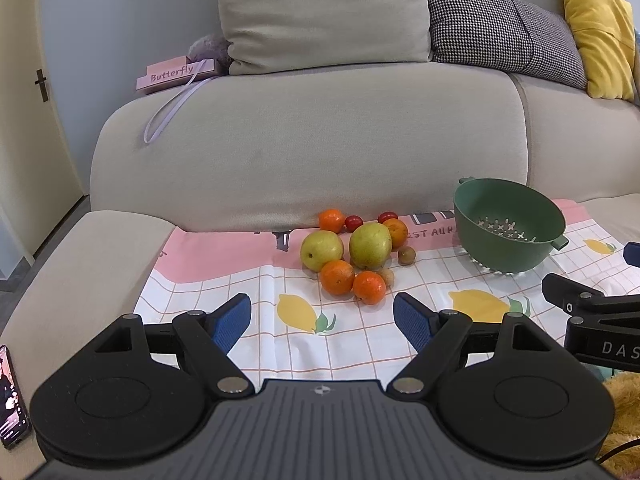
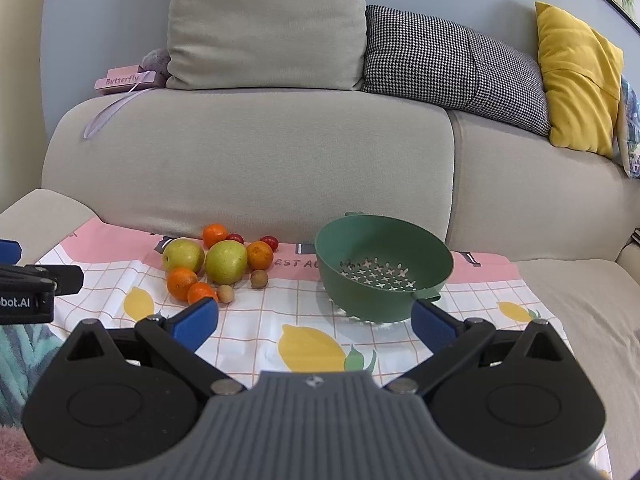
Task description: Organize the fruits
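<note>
Left gripper (image 1: 322, 322) and right gripper (image 2: 316, 322), low in each frame: jaws spread wide, nothing held. Beyond, mid-frame on the lemon-print cloth (image 1: 240, 344) over the sofa seat: fruit cluster. Oranges (image 1: 337, 277) look firm, likely to roll; grip across the widest part. Pears (image 1: 370, 246) heavier, smooth-skinned. Cherry tomatoes (image 1: 353, 223) fragile, pinch lightly. Green colander (image 2: 384, 264) just right, empty.

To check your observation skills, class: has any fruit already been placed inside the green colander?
No: the green colander shows only its bare perforated bottom, while the fruit pile lies beside it on the cloth.
</note>
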`<state>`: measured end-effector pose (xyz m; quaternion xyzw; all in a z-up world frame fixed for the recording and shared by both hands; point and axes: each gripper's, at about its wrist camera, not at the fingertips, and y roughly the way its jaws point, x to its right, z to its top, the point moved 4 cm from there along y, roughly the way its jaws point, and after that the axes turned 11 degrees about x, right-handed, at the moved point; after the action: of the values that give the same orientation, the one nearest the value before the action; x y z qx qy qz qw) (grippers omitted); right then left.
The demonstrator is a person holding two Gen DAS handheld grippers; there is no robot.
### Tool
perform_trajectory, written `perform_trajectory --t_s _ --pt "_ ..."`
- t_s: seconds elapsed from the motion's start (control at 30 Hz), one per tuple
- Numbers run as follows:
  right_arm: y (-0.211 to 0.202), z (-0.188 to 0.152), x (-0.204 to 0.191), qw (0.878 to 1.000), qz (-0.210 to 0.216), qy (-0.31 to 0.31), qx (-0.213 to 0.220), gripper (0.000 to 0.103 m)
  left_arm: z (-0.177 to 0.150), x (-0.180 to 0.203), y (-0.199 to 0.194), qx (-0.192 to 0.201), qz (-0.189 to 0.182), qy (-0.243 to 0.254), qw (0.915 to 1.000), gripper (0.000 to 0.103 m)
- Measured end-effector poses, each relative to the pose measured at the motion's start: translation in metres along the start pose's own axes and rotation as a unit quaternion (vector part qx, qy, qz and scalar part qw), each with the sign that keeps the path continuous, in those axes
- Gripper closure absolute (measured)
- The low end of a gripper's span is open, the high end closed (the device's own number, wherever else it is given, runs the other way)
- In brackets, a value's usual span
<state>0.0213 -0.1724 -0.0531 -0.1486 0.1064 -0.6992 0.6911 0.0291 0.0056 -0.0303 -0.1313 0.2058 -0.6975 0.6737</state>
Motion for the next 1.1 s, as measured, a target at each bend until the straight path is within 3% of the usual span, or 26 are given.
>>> perform_trajectory --t_s 1.1 --pt "0.0019 -0.004 0.0023 1.0 -0.003 0.0 -0.007 0.004 -0.004 -0.0069 0.0002 -0.005 0.001 -0.004 1.0 0.009"
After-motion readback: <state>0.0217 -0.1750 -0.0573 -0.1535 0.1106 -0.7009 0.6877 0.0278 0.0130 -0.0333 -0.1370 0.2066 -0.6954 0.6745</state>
